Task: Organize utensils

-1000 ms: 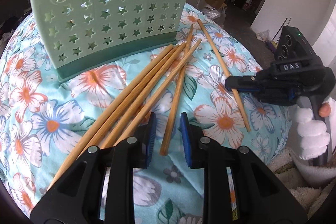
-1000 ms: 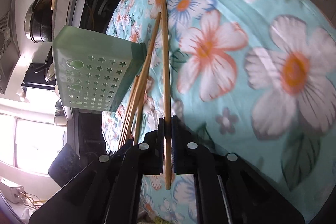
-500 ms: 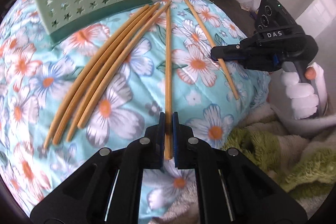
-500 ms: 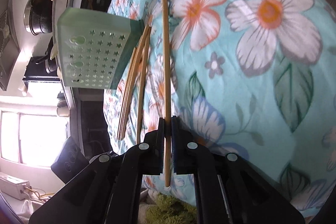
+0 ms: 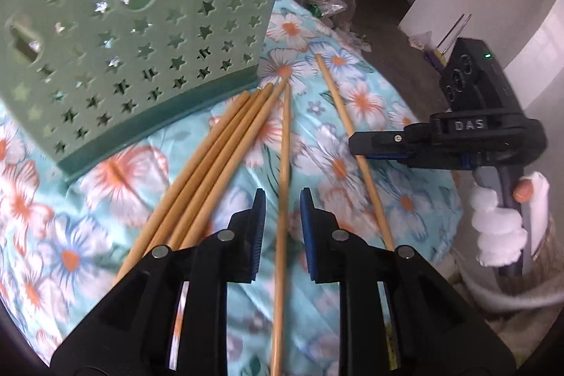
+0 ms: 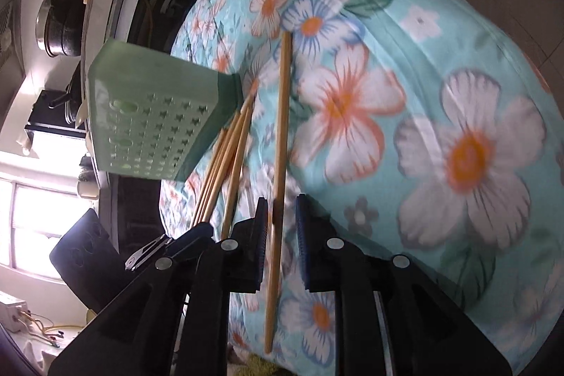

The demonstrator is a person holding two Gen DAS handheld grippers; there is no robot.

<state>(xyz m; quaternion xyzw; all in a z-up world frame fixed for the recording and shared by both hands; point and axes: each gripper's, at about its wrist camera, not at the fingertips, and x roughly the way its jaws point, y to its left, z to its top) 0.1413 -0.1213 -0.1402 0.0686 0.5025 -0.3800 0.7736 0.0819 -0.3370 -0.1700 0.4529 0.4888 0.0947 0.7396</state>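
On the flowery quilt (image 5: 405, 143), both grippers are straddling one chopstick each and both sets of jaws are opening right now. The left gripper (image 5: 282, 217) has a lone chopstick (image 5: 284, 143) running between its blue pads with daylight either side, so nothing's pinched. Same story for the right gripper (image 6: 280, 221): its chopstick (image 6: 282, 115) sits in the gap, maybe brushing the left pad, hard to tell, but it isn't clamped.

The rest of the utensils: a bundle of four chopsticks (image 5: 218, 157) lies just left of the lone one, tips nearly touching the foot of the green star-hole holder (image 5: 141, 37), which stands at the far side of the quilt.

How to do this bit well, as a guess: the sticks look like they're being lined up, so the person should let the jaws clear fully before pulling away, otherwise a pad drags the stick sideways. Any re-grab probably wants to be nearer mid-length so it doesn't pivot.

Room-wise: the quilt is soft and rounded and drops off right beside the right gripper's stick, whose near end pokes past the edge over green towelling (image 6: 261, 365). That one could roll off. The two grippers are close together, so they need to mind each other. Open space is mostly up and back toward the person
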